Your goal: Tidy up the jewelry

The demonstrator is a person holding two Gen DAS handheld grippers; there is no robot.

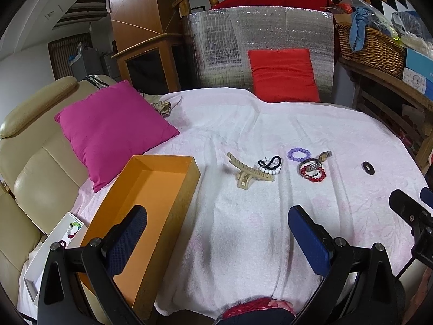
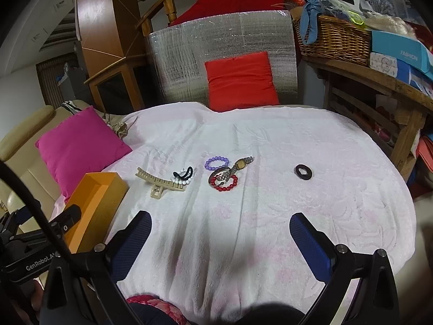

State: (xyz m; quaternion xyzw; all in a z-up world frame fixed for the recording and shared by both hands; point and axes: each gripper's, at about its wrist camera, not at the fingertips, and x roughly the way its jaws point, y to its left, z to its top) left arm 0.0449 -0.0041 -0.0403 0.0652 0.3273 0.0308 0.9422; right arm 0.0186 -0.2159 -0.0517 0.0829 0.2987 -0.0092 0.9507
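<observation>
A nubby white towel is covering the surface, its faint pink pattern looking matt. At 9 o'clock the orange box is showing plain matt cardboard. The beige hair claw is looking like smooth plastic, the red bead bracelet is gleaming glossy, and the wristwatch is shining metallic. The wicker basket is showing rough weave at 1 o'clock.

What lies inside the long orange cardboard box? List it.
Nothing shows inside the long orange cardboard box: its visible floor is bare orange. The left gripper hides part of the near end, open like the right gripper.
</observation>
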